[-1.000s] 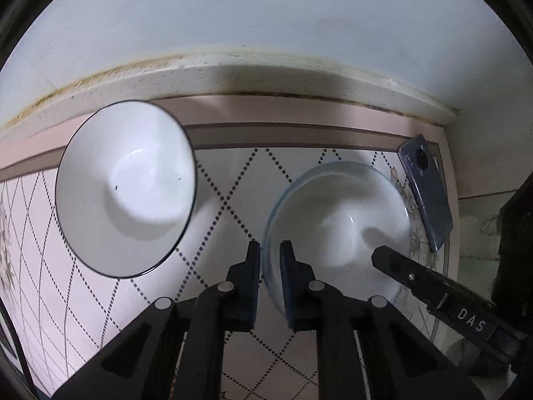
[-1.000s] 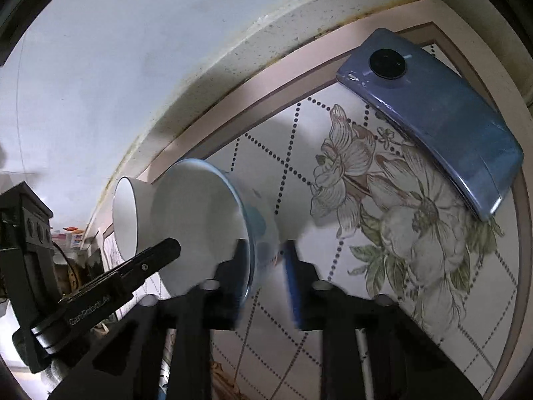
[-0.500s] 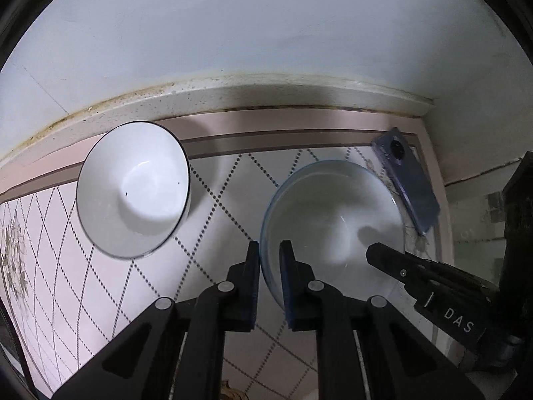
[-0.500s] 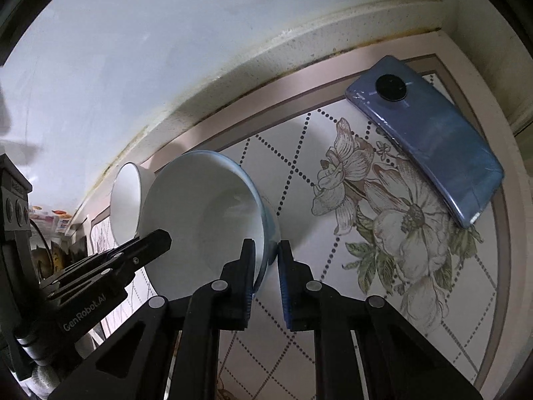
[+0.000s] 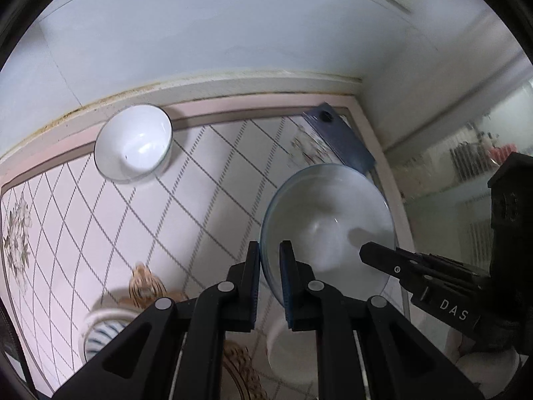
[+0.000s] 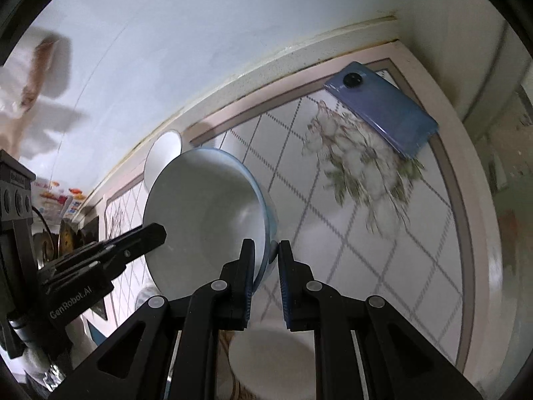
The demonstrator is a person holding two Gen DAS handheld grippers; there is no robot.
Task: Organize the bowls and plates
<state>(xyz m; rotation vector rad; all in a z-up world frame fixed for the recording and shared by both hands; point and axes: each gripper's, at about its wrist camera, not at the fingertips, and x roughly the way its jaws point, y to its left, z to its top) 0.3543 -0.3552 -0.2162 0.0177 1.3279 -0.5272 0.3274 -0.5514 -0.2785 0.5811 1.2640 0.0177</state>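
Note:
A pale blue bowl point(image 5: 328, 223) with a white inside hangs in the air above the table, gripped on opposite rims. My left gripper point(image 5: 269, 260) is shut on its left rim, and my right gripper point(image 6: 266, 260) is shut on its right rim point(image 6: 263, 233). Each gripper shows in the other's view: the right one point(image 5: 369, 253) and the left one point(image 6: 156, 233). A white bowl point(image 5: 133, 143) with a dark rim stands on the tablecloth near the wall, also seen behind the lifted bowl point(image 6: 163, 156).
A blue phone point(image 6: 383, 106) lies face down at the table's far right corner by the wall. Below the grippers sit a white bowl point(image 6: 276, 363), a striped dish point(image 5: 100, 333) and a gold-patterned piece point(image 5: 143, 286). The patterned tablecloth point(image 5: 206, 186) ends at the wall.
Both grippers have risen with the blue bowl, lifting it off the table. The white bowl and the phone look smaller and farther, and more dishes have come into view below.

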